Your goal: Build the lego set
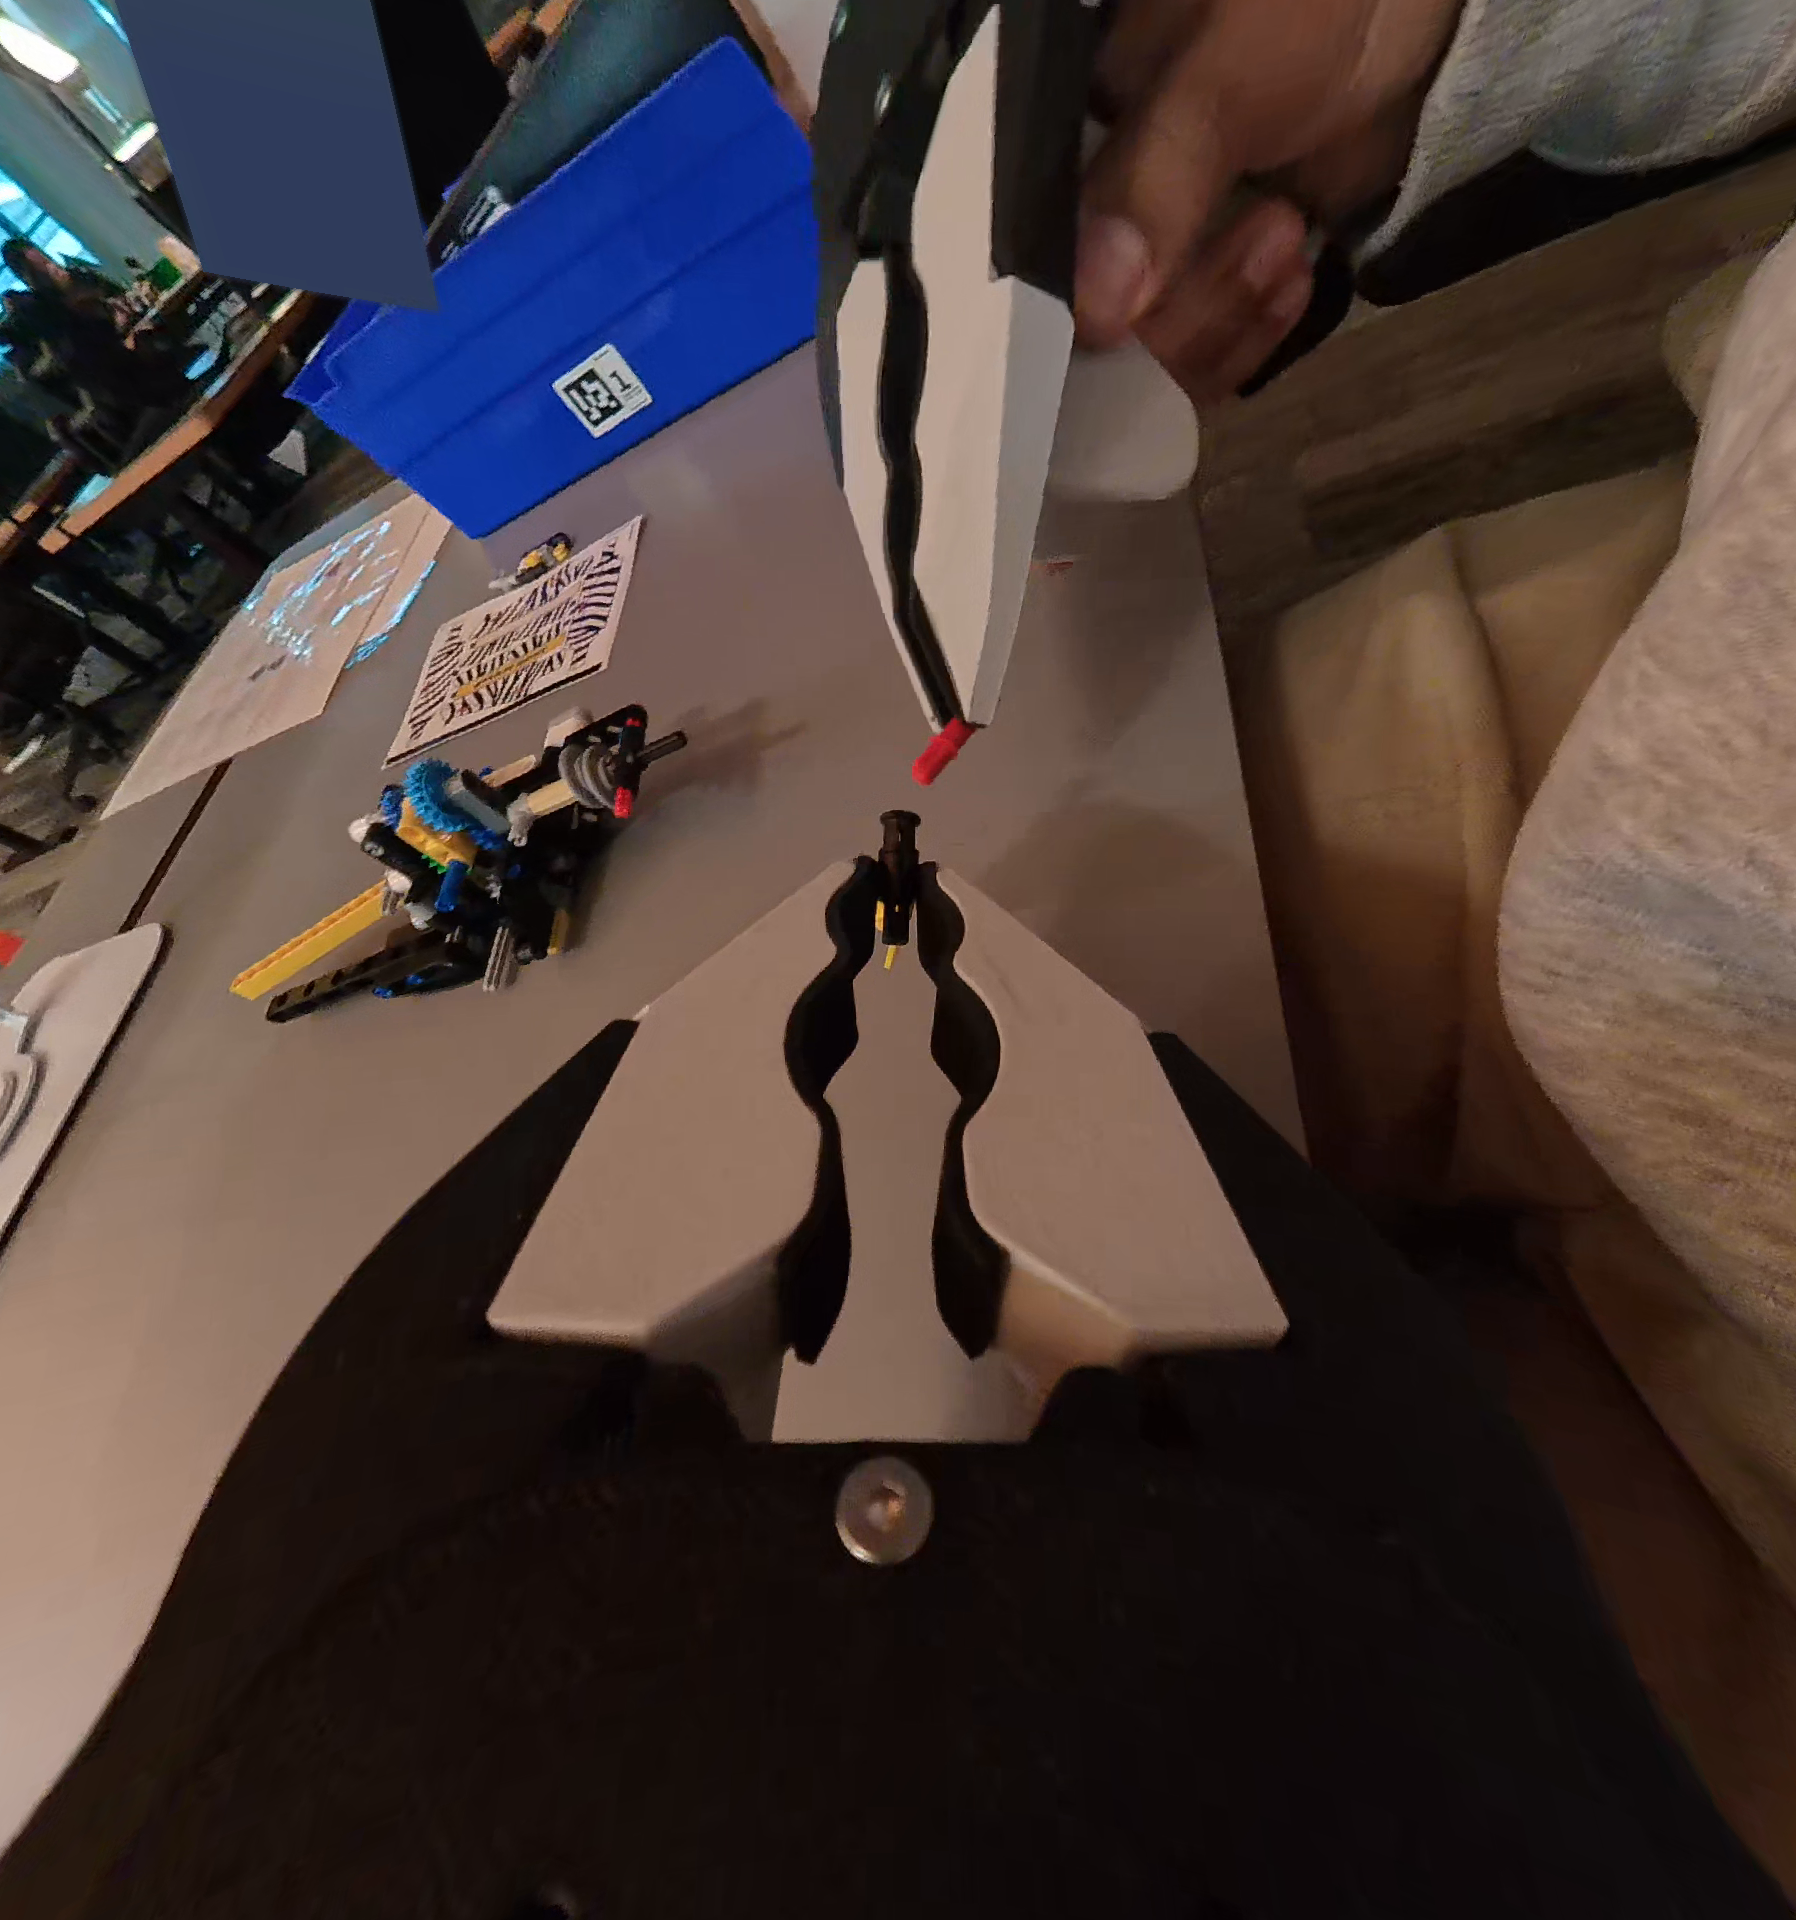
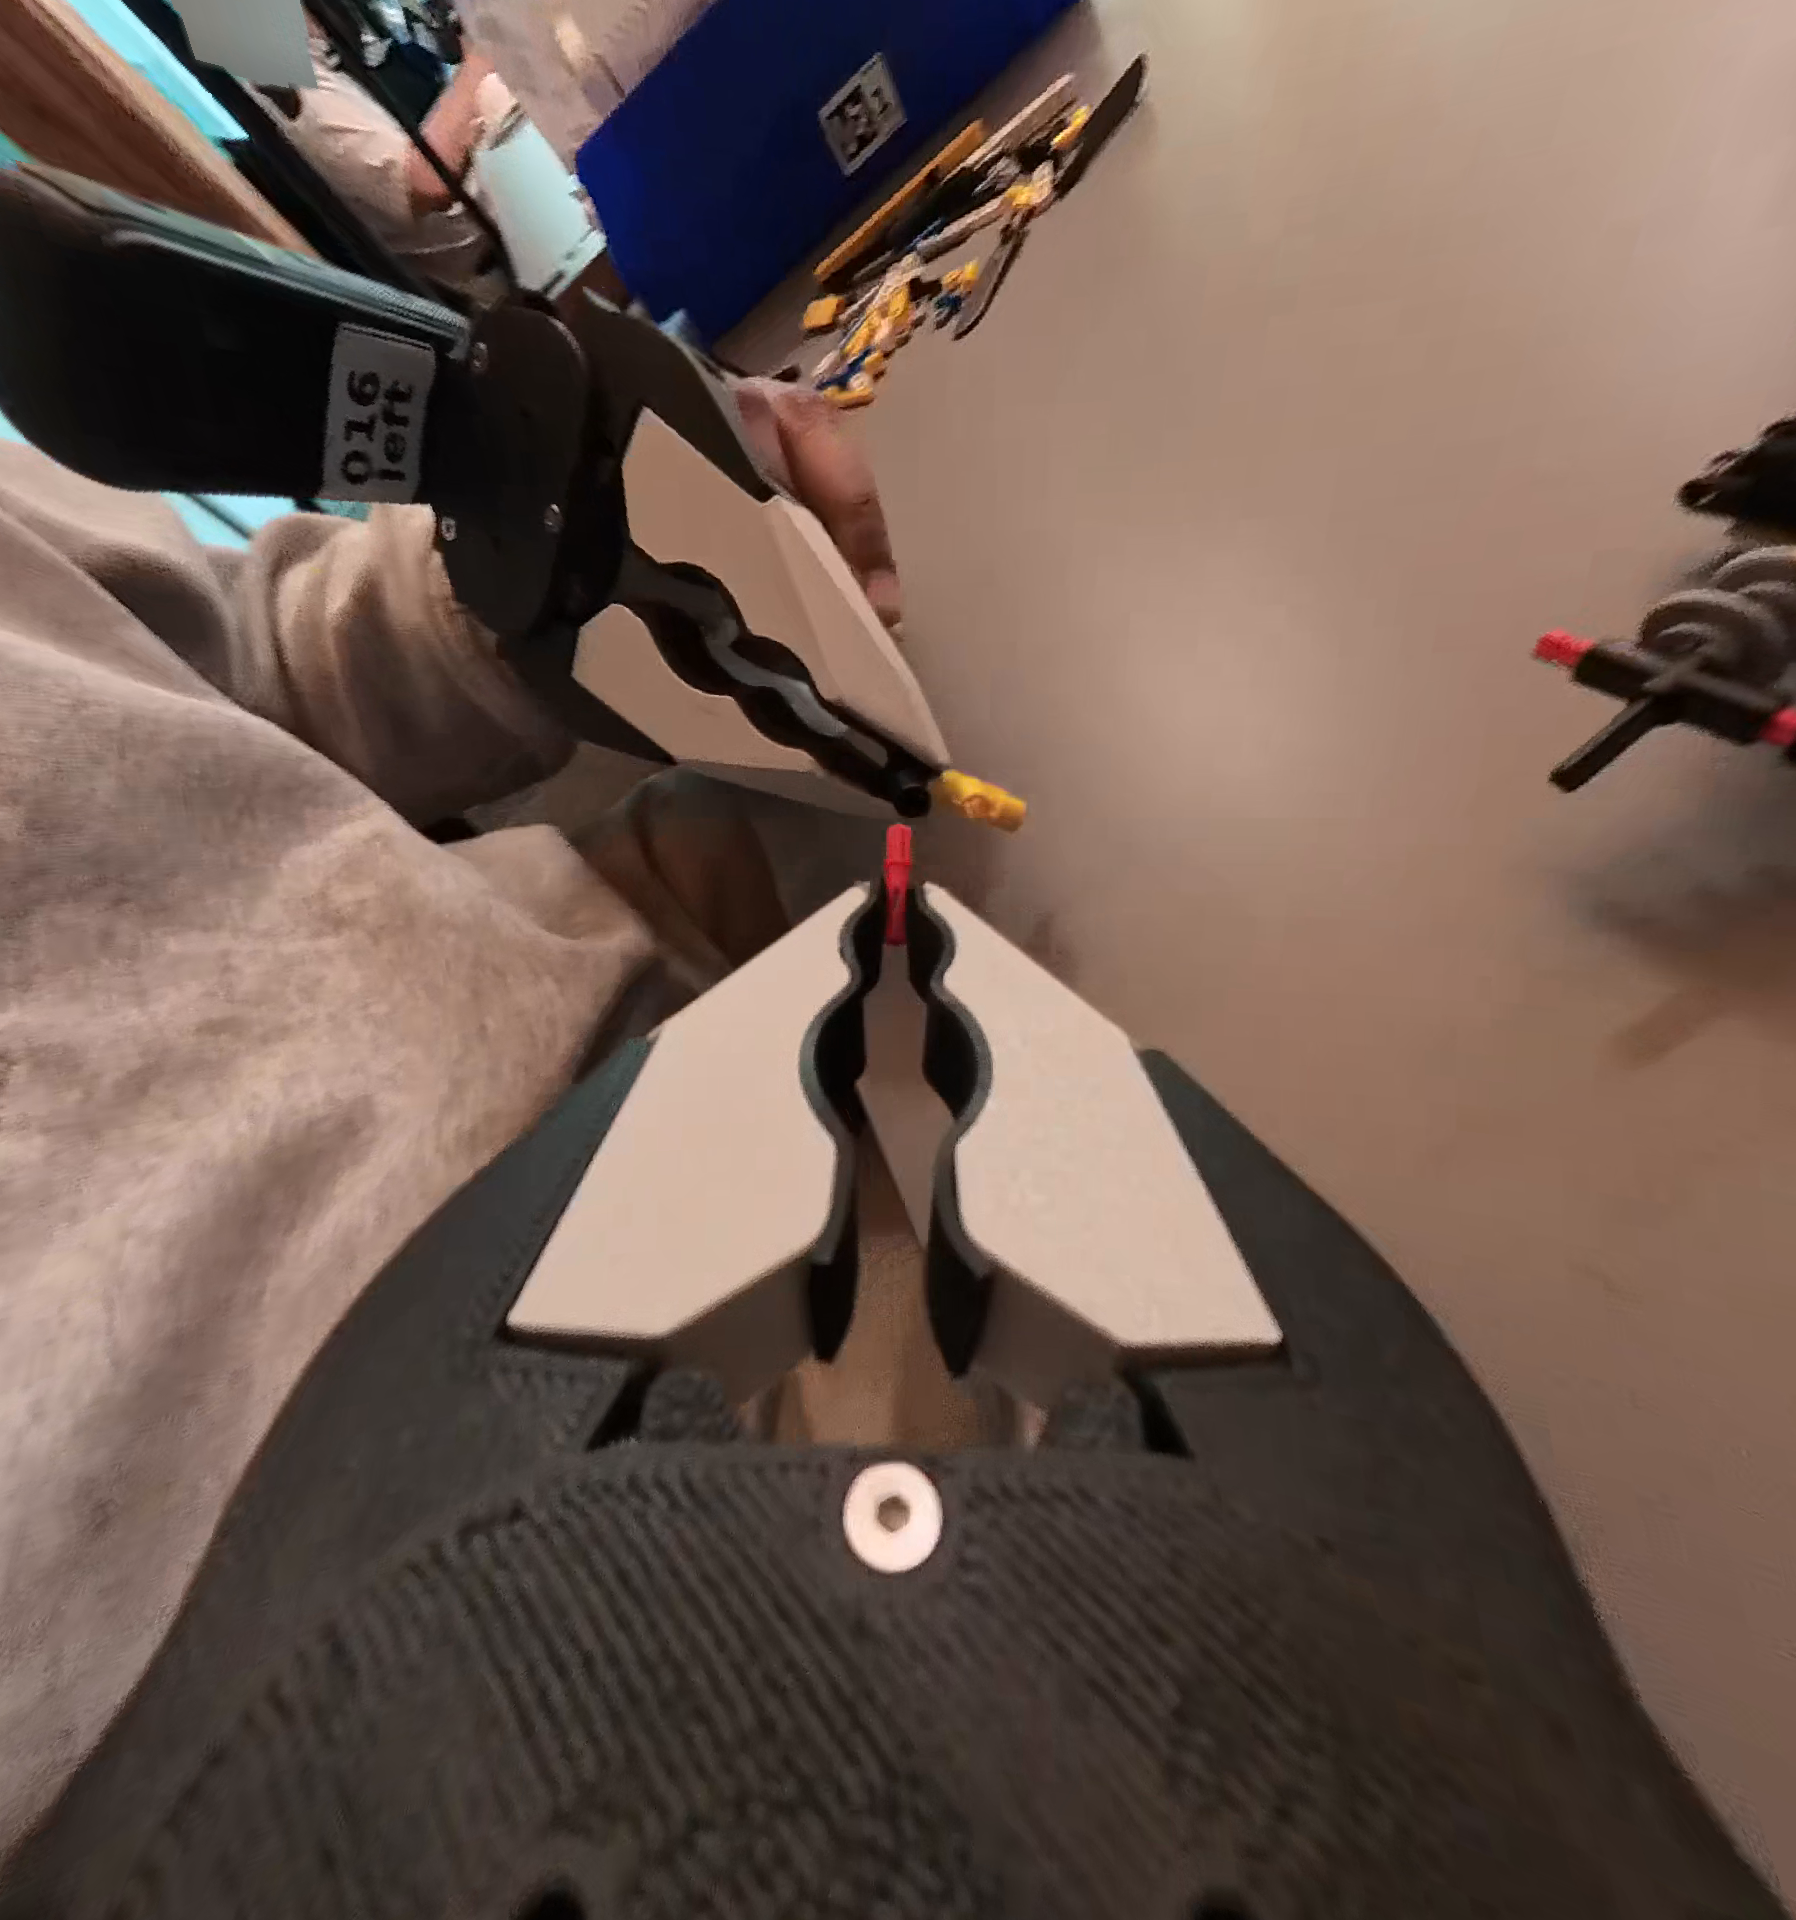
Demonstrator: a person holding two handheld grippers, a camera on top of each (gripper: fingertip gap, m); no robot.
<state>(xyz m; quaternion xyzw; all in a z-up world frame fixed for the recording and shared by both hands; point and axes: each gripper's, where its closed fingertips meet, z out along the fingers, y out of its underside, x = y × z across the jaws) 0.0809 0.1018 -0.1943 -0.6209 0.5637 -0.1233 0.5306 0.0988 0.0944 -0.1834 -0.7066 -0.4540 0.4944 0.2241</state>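
A: Left gripper had its jaws pinched nearly closed at the tips on a small black pin joined to a yellow connector; the yellow end showed clearly only in the right wrist view.

B: Right gripper likewise, jaws narrow, clamped on a red pin that stuck out past the tips. Both were held in the air above the table, near its edge on the person's side.

A: Red pin and black-and-yellow piece sat just apart, tips almost meeting, not touching.

B: Judged step: mating the two small parts. Risk noted: both grips were at the very fingertips, so a slightly off-axis push could twist either piece out of its jaws and drop it over the near edge into the person's lap.

A: Agreed. Pins looked angled to each other, not in line; forcing them so could jam or flick one away.

B: Further out: partly built model, yellow, black and blue with a blue gear, sat mid-table, well apart from both grippers.

A: Beyond it, a striped sheet, then a blue bin toward the far edge. Loose pieces lay beside the bin.
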